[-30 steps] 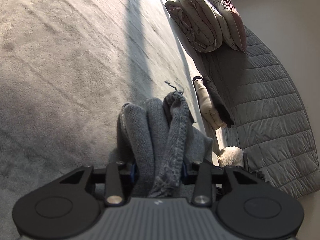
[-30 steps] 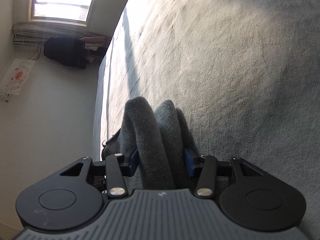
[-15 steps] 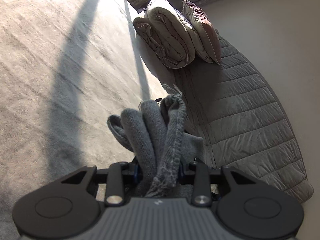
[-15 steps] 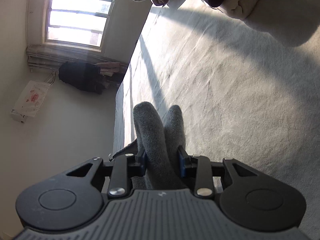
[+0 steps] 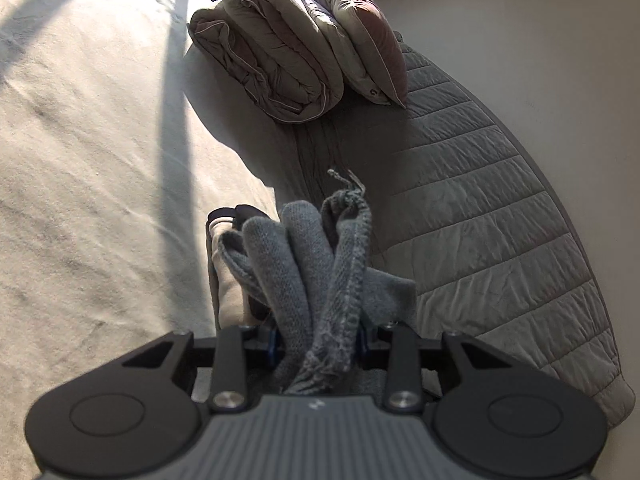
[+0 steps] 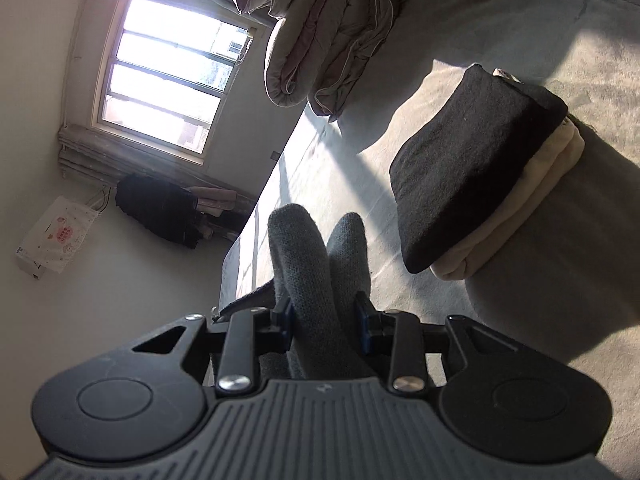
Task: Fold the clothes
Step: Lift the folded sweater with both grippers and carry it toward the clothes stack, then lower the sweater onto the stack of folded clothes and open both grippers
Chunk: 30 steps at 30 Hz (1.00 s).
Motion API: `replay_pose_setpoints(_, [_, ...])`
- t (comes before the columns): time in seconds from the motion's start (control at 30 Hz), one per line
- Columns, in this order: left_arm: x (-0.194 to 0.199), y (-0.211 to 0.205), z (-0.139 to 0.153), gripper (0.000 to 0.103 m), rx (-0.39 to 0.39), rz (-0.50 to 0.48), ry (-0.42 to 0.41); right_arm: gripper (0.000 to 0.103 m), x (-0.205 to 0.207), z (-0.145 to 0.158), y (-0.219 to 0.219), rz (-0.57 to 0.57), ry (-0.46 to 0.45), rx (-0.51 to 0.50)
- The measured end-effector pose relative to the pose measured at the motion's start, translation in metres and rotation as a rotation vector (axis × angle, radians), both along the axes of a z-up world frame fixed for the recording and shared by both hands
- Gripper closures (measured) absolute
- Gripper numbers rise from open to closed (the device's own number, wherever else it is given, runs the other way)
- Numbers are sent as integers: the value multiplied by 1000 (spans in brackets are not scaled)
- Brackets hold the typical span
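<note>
left wrist view, two tongs (image 5: 316,344) (image 6: 326,320) each pinching one grey knit (image 5: 304,264) (image 6: 308,264), two folded garments (image 6: 480,168)

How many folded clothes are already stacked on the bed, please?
2: a black garment on top, and a cream garment directly under it, in one stack beside the rolled duvet. More may be hidden underneath.
</note>
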<state>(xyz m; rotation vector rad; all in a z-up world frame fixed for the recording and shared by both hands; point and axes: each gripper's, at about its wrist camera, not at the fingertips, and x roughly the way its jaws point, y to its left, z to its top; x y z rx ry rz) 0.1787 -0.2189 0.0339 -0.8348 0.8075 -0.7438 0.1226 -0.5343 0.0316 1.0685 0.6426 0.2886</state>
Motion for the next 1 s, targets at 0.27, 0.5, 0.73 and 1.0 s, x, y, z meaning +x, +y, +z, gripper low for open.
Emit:
replay_pose_setpoints(0.27, [50,-70,-1,69,-82,-12,-13,68,35,16,-61,-73,-71,-73])
replay_pose_setpoints(0.5, [85,-109,-26,69,-113,13,21,68,66,1,-92,-114,-78,-91])
replay_pose_setpoints(0.73, [105,-115,-69,62,-9,114,31,65,95,-49,-103,-150,-38,-87])
replay_pose_setpoints(1.0, [96,-102,-23,46,147,221,-197,59,78,-23,-93,-252,-167,-329])
